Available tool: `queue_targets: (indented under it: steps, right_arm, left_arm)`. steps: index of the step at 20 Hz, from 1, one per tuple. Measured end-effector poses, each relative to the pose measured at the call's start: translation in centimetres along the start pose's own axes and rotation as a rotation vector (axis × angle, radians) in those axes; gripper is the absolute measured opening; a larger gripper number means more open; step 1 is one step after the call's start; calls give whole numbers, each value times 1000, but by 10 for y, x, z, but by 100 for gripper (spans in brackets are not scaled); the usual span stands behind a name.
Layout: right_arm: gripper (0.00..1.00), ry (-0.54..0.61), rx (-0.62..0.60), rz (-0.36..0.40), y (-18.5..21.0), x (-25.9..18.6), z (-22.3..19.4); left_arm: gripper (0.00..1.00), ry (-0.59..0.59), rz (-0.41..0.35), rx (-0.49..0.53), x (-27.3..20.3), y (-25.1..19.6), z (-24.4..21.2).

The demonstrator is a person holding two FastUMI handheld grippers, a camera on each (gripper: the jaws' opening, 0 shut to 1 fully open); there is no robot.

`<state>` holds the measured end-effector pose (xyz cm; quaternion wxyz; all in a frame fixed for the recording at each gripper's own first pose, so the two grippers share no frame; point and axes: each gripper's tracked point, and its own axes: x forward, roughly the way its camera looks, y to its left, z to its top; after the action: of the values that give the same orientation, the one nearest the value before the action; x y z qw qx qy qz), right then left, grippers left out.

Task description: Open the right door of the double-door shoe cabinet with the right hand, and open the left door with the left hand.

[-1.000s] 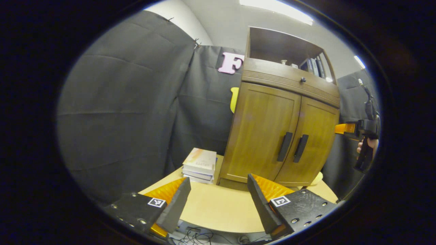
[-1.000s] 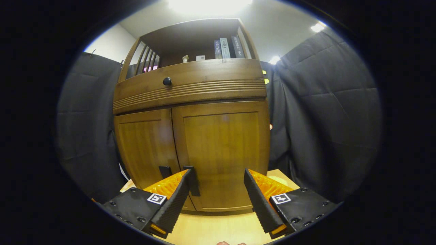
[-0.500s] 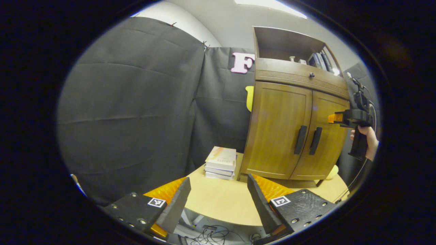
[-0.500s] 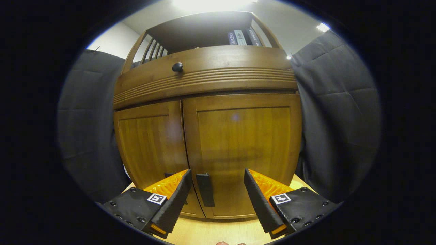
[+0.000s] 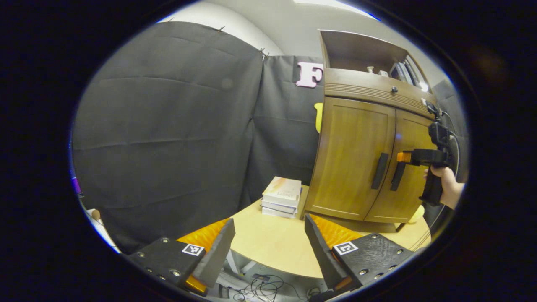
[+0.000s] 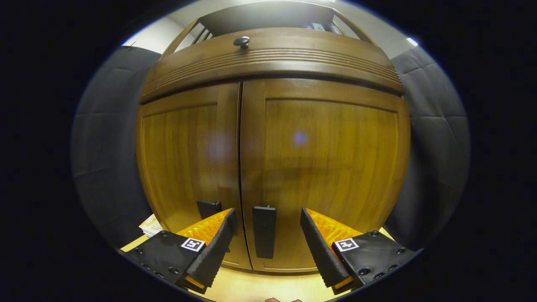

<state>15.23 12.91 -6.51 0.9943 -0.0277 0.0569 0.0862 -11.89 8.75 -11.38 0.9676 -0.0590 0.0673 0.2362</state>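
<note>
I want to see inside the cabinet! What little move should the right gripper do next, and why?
Probably push the right gripper a bit further forward, then shut on the right door's handle. In the right gripper view its jaws stand open with that handle between them, seemingly not touching yet. Both doors look closed, and the left gripper waits open, back over the table.

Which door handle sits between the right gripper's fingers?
The right door's handle: in the right gripper view it stands in the gap of the open right gripper, untouched. The left door's handle lies outside, partly hidden behind one finger.
</note>
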Motion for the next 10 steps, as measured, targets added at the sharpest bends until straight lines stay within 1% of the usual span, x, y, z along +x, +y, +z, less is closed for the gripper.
queue_targets:
  steps: [2, 7, 10]
  right_arm:
    - [96, 35, 2, 11, 0, 10, -10]
    - [95, 68, 1, 8, -5, 25, -21]
    - [77, 70, -6, 11, -19, 21, -10]
  left_arm:
    - [96, -1, 15, -1, 1, -2, 1]
    - [96, -1, 43, -3, 11, -12, 5]
    - [96, 5, 55, -3, 17, -12, 5]
